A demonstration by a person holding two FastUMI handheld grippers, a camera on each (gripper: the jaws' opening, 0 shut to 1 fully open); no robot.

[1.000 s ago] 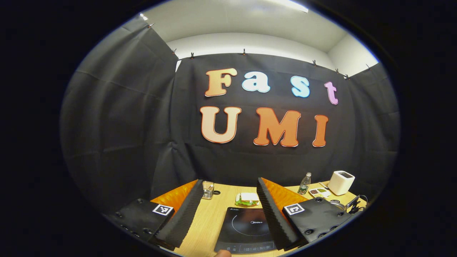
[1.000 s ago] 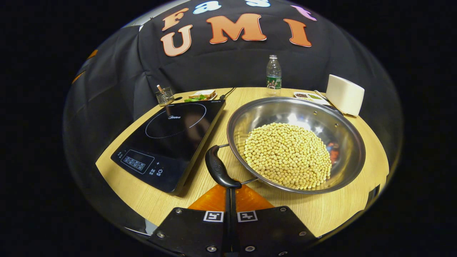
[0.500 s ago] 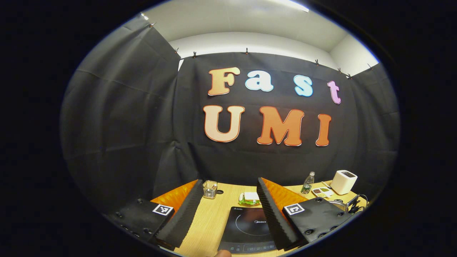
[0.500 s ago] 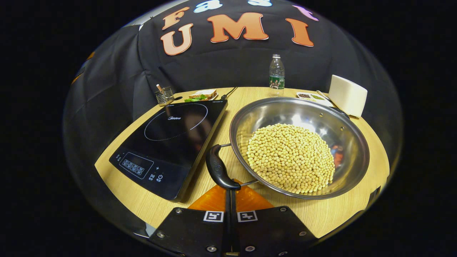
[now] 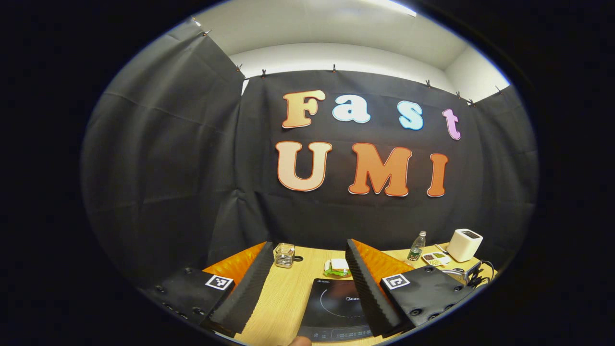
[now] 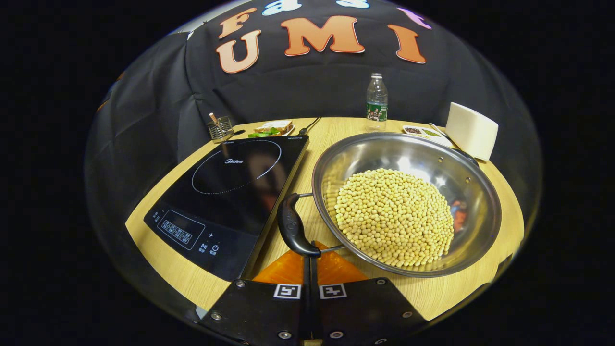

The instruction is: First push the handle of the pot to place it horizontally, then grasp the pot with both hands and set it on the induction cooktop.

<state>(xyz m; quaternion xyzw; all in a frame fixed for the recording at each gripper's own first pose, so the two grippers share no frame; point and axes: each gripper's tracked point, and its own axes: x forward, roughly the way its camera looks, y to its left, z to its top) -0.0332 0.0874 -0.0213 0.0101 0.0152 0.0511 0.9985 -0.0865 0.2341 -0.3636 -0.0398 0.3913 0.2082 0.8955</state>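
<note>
Right gripper (image 6: 307, 262): fingers pressed together, nothing held, tips just below the near end of the pot handle (image 6: 291, 226). Handle lies straight ahead of the tips, long axis running away and slightly left, at the pot's left rim. Pot (image 6: 473, 192), steel, heaped with pale beans (image 6: 394, 216), sits on the table (image 6: 336, 132) just right of the induction cooktop (image 6: 226, 192), not on it. Far closer to the handle than the left gripper (image 5: 307, 288): fingers wide apart, empty, raised, aimed over the cooktop (image 5: 334, 310) toward the booth wall. Judged: handle push is the step in hand; contact not confirmable; two-handed lift not yet begun.
</note>
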